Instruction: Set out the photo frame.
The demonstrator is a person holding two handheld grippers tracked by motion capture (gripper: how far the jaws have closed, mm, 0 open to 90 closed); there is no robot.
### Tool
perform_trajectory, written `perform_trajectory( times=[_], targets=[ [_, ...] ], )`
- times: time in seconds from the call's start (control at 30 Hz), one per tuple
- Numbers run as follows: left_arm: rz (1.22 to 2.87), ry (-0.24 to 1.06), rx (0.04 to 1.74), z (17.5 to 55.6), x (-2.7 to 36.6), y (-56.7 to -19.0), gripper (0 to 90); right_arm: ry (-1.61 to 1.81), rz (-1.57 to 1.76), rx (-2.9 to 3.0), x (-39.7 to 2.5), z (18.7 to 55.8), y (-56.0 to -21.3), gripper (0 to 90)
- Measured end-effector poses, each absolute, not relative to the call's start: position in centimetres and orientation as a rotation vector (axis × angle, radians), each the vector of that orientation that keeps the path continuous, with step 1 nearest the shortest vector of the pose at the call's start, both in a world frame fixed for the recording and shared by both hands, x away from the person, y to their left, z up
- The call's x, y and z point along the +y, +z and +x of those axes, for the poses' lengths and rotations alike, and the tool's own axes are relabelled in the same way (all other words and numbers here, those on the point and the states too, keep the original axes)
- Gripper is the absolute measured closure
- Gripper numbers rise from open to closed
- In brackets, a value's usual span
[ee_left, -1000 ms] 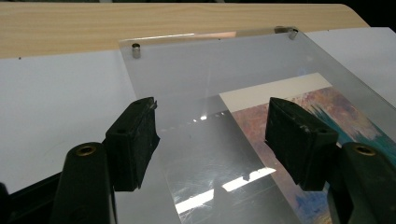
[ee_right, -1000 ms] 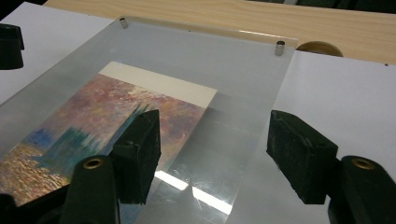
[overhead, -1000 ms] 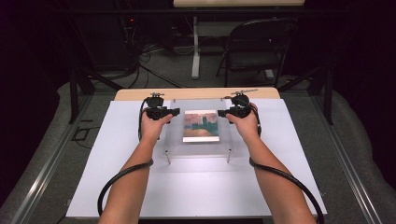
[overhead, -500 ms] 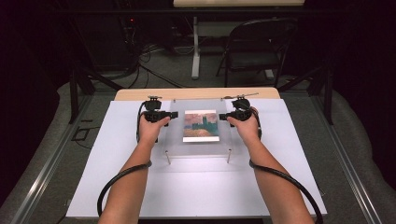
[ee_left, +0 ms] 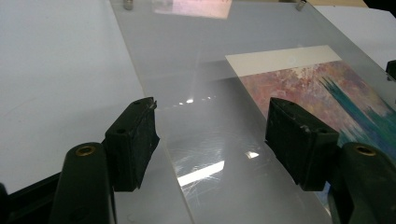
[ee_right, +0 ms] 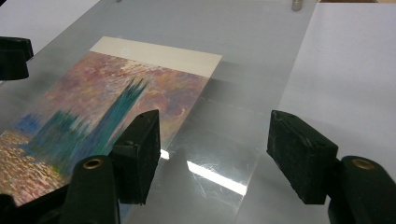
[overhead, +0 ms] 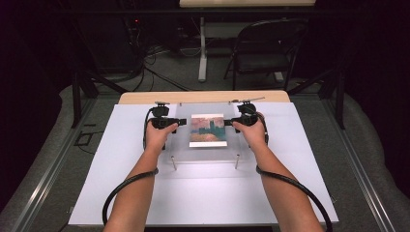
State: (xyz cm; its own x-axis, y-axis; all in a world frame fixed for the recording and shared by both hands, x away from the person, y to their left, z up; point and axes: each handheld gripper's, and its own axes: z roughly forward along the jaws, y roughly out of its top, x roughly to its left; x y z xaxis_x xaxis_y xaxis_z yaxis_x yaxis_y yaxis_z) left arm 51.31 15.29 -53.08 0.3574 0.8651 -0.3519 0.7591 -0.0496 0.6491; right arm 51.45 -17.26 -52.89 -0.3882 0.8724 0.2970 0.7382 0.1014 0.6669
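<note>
1. We cannot tell whether the clear sheet touches the white table; small posts stand at its corners.
2. The painted card lies under it, long axis running away from us.
3. Our left gripper and right gripper hang with jaws apart at the sheet's side edges.

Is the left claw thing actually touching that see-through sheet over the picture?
Cannot tell. In the left gripper view, the left gripper stands open above the clear sheet, but no contact or gap shows plainly.
</note>
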Motion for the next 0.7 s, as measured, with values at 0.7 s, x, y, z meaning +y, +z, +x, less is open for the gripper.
perform_trajectory(
  times=[0.7],
  targets=[
    [1.81, 0.107, 1.481, 51.45, 15.0, -53.94, 27.4, 1.186, 1.707, 2.176, -17.24, 51.63, -53.64, 28.8]
  ],
)
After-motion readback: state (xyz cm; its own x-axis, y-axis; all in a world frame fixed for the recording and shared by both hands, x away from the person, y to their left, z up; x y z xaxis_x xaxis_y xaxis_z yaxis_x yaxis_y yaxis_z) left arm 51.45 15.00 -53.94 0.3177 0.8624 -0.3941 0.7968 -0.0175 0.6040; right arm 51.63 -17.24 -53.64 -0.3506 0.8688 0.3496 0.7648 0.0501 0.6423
